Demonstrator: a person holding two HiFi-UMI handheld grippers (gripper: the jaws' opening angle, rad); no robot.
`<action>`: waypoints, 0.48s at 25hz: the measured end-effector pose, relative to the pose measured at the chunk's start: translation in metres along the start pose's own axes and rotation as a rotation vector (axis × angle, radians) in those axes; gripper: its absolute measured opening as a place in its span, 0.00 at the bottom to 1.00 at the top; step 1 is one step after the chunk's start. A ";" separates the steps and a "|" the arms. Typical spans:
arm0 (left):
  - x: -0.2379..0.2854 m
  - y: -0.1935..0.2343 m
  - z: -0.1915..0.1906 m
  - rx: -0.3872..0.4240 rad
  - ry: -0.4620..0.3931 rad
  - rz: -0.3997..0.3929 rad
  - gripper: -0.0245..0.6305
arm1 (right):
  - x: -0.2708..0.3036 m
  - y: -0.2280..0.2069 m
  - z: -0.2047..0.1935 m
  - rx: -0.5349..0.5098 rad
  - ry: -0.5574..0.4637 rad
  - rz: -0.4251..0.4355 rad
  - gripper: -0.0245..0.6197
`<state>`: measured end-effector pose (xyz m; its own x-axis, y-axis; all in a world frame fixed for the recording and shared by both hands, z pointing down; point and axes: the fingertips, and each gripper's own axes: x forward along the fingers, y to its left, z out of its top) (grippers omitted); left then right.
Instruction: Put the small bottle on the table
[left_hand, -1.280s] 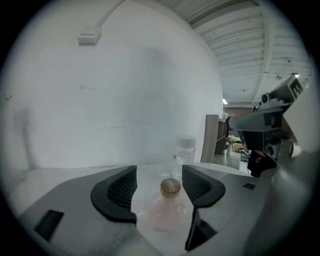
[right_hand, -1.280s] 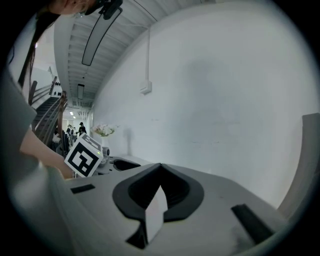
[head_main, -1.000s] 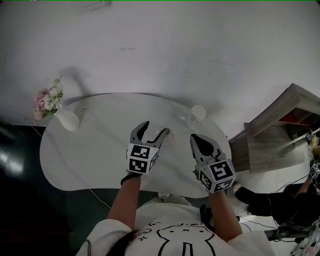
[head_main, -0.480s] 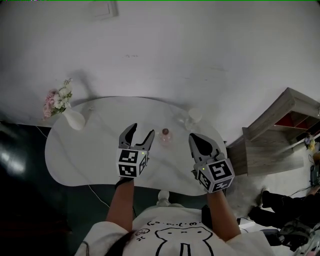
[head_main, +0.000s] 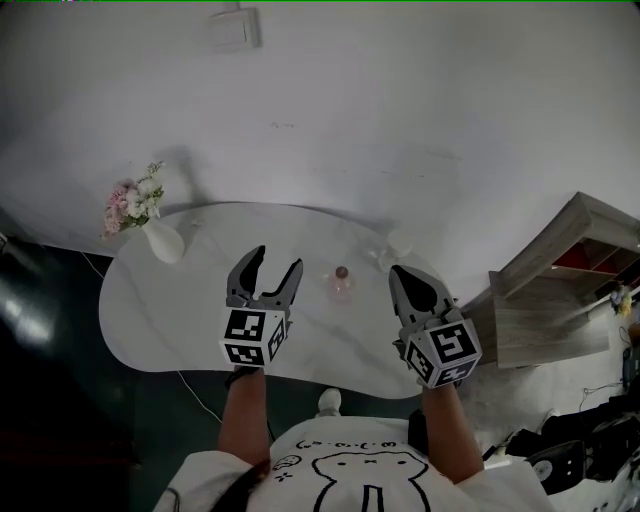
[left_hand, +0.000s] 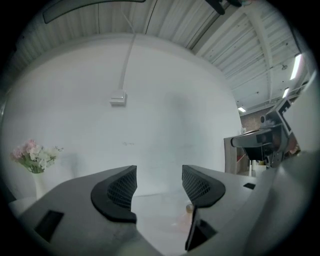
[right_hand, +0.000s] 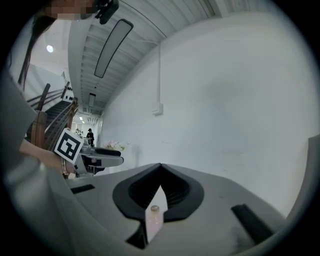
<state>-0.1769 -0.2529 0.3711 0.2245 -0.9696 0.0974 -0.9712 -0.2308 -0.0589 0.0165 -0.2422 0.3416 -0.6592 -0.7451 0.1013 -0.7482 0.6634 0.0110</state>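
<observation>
The small bottle (head_main: 341, 282), clear with a dark cap, stands upright on the white oval table (head_main: 180, 310), between my two grippers and touching neither. My left gripper (head_main: 275, 260) hovers to its left, open with nothing between the jaws. In the left gripper view (left_hand: 155, 187) the bottle (left_hand: 189, 207) peeks out low beside the right jaw. My right gripper (head_main: 400, 275) is to the bottle's right, shut and empty. In the right gripper view (right_hand: 160, 172) the bottle (right_hand: 154, 216) shows through the slit below the closed jaw tips.
A white vase of pink and white flowers (head_main: 150, 215) stands at the table's far left end. A small white cup (head_main: 397, 248) sits by the far right edge, near the wall. A wooden shelf unit (head_main: 560, 280) stands to the right of the table.
My left gripper has drawn back and to the left, away from the bottle, which now stands free on the table. The right gripper has stayed shut.
</observation>
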 end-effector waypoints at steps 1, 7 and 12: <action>-0.002 0.001 0.007 0.001 -0.018 0.003 0.48 | -0.001 0.001 0.005 -0.014 -0.007 0.001 0.03; -0.011 0.004 0.047 0.039 -0.100 0.019 0.48 | -0.006 -0.003 0.038 -0.104 -0.064 -0.026 0.03; -0.016 0.005 0.074 0.093 -0.123 0.031 0.48 | -0.016 -0.009 0.065 -0.144 -0.121 -0.043 0.03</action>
<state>-0.1795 -0.2448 0.2962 0.2077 -0.9778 -0.0283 -0.9677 -0.2012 -0.1522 0.0291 -0.2412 0.2749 -0.6375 -0.7701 -0.0231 -0.7632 0.6271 0.1554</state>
